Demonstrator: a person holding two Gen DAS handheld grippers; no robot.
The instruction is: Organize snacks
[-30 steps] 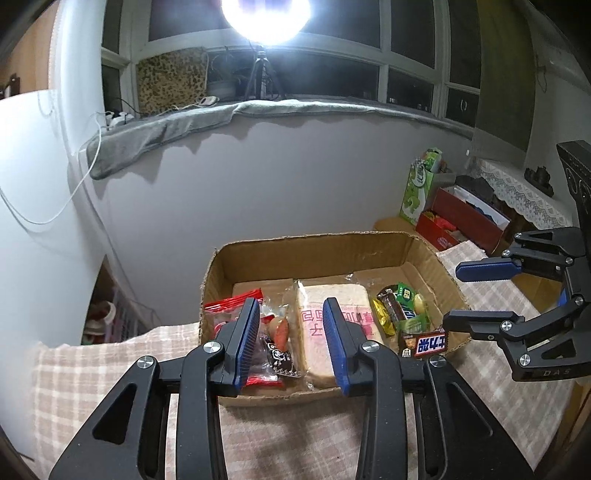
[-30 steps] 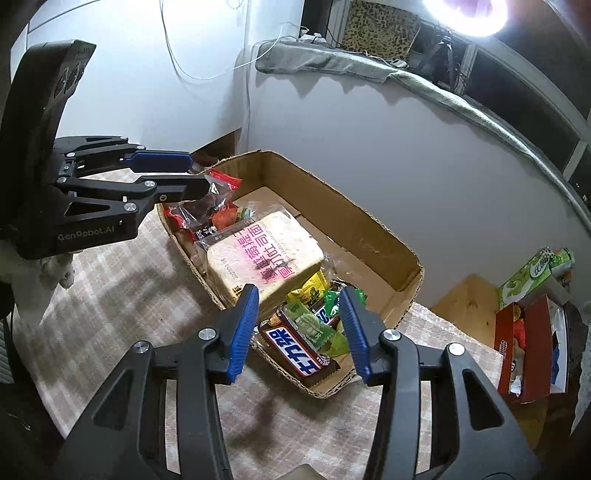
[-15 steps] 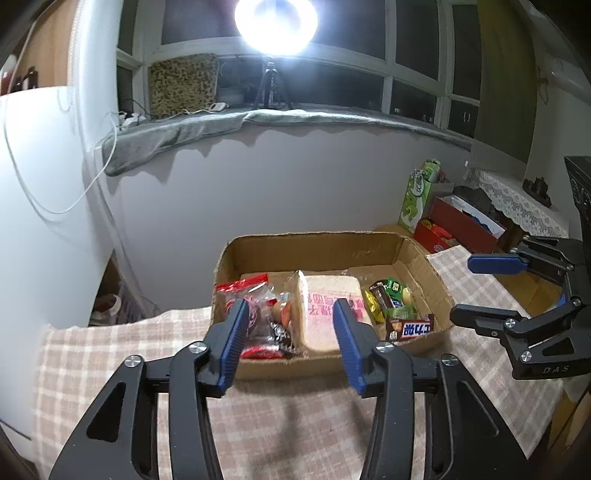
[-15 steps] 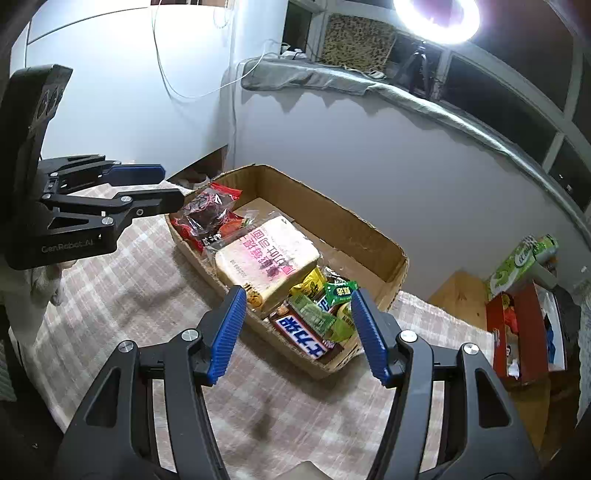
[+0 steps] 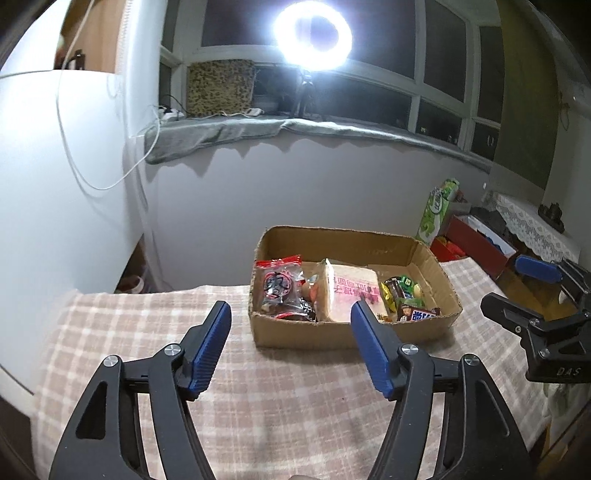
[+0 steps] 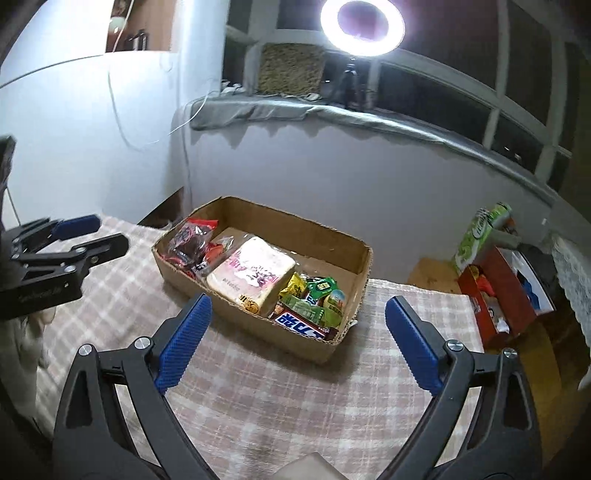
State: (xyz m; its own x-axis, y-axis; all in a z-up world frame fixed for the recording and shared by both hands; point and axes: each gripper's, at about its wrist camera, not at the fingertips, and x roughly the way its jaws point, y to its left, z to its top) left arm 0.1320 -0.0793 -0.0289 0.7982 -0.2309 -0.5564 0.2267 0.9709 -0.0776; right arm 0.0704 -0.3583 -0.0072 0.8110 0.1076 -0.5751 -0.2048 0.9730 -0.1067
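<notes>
1. My left gripper (image 5: 290, 317) is nearest: its jaws are opening, with nothing between the blue pads, only the checked cloth (image 5: 288, 406) of the bench below.
2. My right gripper (image 6: 297, 306) is likewise opening, jaws wide apart and empty, above the same cloth.
3. Each gripper shows in the other's view, off to the side and clear of the box.
4. The cardboard box (image 6: 317, 240) sits on the cloth just beyond both grippers, open at the top.
5. Contents, left to right in the left wrist view: a red-edged snack packet (image 5: 279, 284) at the left end; a wrapped bread loaf (image 5: 354, 291) in the middle; a chocolate bar (image 6: 301, 326) and small green and yellow wrappers (image 6: 317, 291) at the right end. All snacks lie inside the box.
6. Beyond the bench on the right stand a green carton (image 5: 437, 210) and a red box (image 6: 506, 291).
7. Farthest, a ring light (image 5: 313, 35) glares on the window sill.
</notes>
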